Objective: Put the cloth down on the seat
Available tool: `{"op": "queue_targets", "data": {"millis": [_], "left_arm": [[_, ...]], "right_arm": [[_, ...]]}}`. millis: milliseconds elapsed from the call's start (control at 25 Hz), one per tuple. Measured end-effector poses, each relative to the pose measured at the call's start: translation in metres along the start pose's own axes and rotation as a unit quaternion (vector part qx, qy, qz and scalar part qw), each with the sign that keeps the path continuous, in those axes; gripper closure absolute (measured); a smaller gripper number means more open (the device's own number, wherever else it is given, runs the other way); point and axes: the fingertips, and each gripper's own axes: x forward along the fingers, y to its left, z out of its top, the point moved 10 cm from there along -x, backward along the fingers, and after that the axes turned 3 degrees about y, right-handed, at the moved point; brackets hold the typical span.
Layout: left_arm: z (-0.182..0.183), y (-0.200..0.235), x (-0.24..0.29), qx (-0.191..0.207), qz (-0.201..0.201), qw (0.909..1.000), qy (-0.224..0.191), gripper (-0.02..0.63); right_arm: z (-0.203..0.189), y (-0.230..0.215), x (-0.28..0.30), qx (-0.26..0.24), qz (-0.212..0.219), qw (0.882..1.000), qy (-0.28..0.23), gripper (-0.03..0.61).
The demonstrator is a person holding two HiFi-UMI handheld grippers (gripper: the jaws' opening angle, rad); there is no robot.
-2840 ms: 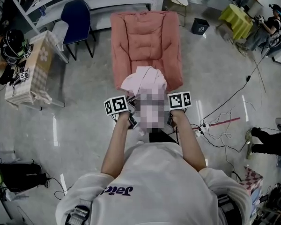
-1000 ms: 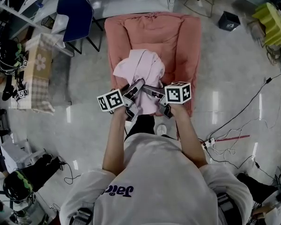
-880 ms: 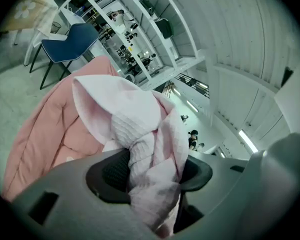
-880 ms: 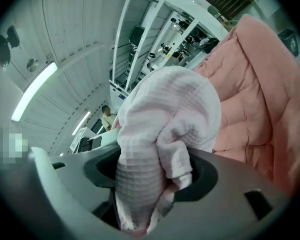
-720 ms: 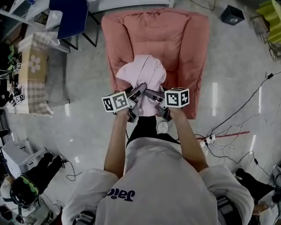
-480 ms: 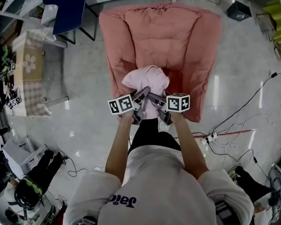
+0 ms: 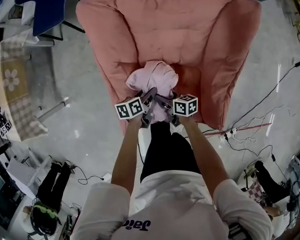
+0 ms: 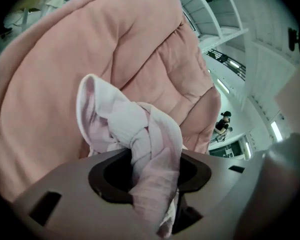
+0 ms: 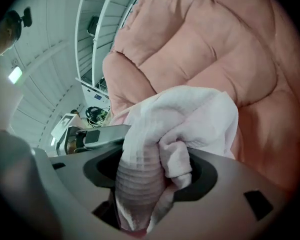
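Pinching cloth over seat front edge, right gripper, left gripper closing on it

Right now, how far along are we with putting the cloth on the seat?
Done: the cloth is over the pink seat. In hand: left gripper and right gripper both clamp it bunched; the left's jaws are closing on it. Left: lower it onto the seat and let go.
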Motion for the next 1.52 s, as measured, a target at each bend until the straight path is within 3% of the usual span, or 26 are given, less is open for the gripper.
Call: {"op": "queue_targets", "data": {"millis": [160, 320, 480, 1040, 1200, 1520], "left_arm": [[-0.011, 0.021, 0.027, 0.020, 0.063, 0.9973, 0.031, 0.399], [-0.018, 0.030, 0.043, 0.019, 0.087, 0.9946, 0.053, 0.383], [-0.016, 0.036, 0.046, 0.025, 0.090, 0.9934, 0.068, 0.362], [-0.029, 0.018, 0.040, 0.029, 0.090, 0.9921, 0.082, 0.288], [-0.039, 0.009, 0.022, 0.025, 0.088, 0.9924, 0.083, 0.279], [-0.074, -0.048, -0.033, 0.052, 0.076, 0.9949, 0.042, 0.279]], "right_arm": [[-0.019, -0.038, 0.021, 0.039, -0.007, 0.999, 0.027, 0.302], [-0.031, -0.059, 0.025, 0.080, -0.025, 0.996, 0.032, 0.295], [-0.039, -0.066, 0.027, 0.109, -0.048, 0.993, 0.022, 0.281], [-0.055, -0.079, -0.047, 0.085, -0.171, 0.982, 0.014, 0.250], [-0.069, -0.068, -0.077, 0.097, -0.179, 0.979, -0.008, 0.250], [-0.071, 0.007, -0.144, -0.027, -0.207, 0.977, -0.047, 0.251]]}}
